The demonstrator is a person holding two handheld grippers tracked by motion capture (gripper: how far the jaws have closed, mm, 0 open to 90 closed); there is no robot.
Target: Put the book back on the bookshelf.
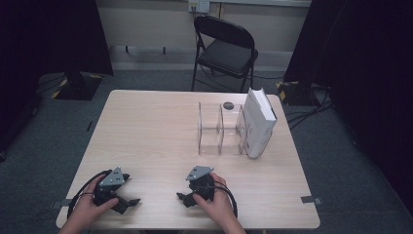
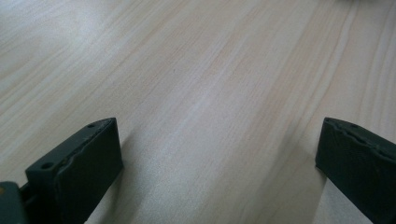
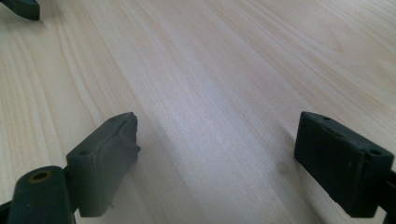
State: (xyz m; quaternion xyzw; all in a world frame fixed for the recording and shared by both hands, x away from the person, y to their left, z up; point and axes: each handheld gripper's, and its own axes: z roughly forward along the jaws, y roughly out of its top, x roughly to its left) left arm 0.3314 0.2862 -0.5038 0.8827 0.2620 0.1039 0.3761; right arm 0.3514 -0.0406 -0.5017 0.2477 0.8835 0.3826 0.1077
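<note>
Step in hand: you are resting both grippers on the near edge of the table (image 1: 146,122), nothing picked up yet; I judge this as the start, before any reach.
Left gripper (image 1: 127,191): you are holding it at the near left with its jaws spread wide and empty; in the left gripper view (image 2: 210,158) bare wood lies between them.
Right gripper (image 1: 184,191): you are holding it near the middle, turned toward the left, jaws also wide apart and holding nothing (image 3: 217,158).
Things nearest: the clear divided holder (image 1: 219,129) is standing at the far right of the table, with the white book (image 1: 258,122) upright in its right end, leaning slightly.
Next move: probably you are going to reach forward and right toward the book; that calls for lifting the right gripper clear and turning it to face far.
Hard to make out: the small dark round thing (image 1: 228,105) behind the holder is too small to identify; the holder's clear walls are blurring which compartments are empty.
</note>
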